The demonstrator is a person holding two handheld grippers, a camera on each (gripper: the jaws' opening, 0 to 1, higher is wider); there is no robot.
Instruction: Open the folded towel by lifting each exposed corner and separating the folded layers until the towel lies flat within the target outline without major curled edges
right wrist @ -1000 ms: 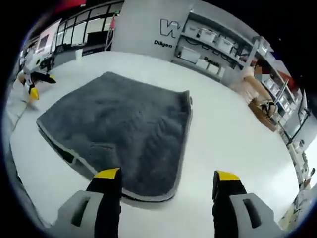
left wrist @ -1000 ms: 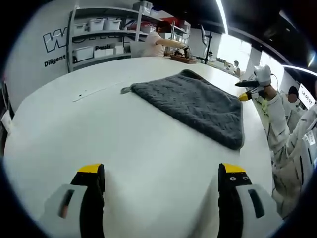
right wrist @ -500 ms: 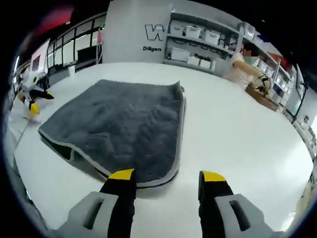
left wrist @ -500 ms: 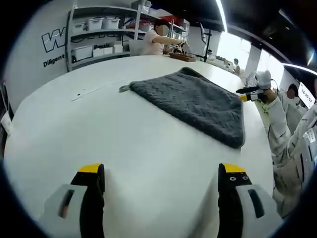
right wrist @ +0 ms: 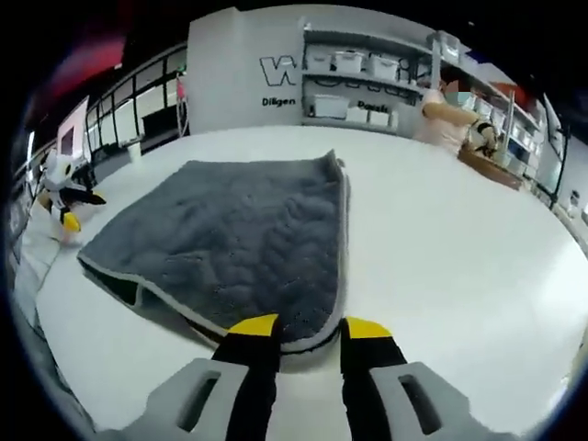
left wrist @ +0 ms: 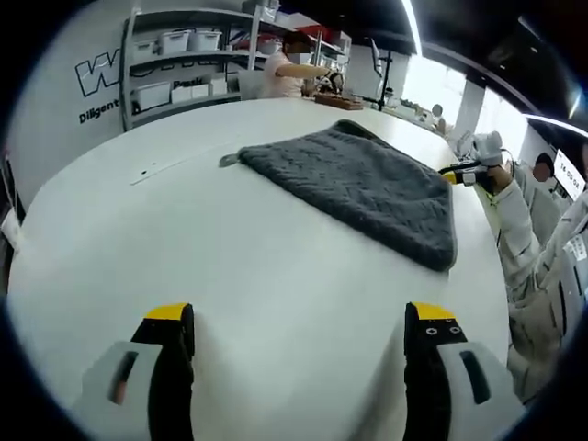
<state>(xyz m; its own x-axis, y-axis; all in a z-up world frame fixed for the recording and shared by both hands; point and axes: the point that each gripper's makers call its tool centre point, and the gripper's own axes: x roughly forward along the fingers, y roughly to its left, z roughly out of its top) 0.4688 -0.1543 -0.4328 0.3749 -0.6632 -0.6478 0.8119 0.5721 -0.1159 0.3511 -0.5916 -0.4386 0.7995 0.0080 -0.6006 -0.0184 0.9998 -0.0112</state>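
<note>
- Towel (right wrist: 239, 239), dark grey and folded, lies on the white table (right wrist: 441, 239); its near corner sits just ahead of the right gripper (right wrist: 308, 323), whose yellow-tipped jaws stand narrowly apart, gripping nothing.
- Left gripper (left wrist: 300, 312) hovers over bare table, jaws spread wide, well apart from the towel (left wrist: 367, 188).
- Shelves with bins (right wrist: 358, 83) stand beyond the table.

The left hand-held gripper (left wrist: 303, 335) has black jaws with yellow tips on pale grey housings. The right hand-held gripper (right wrist: 309, 329) looks the same. The person wears a white glove (left wrist: 488, 145) and a pale long sleeve (left wrist: 525, 241).
</note>
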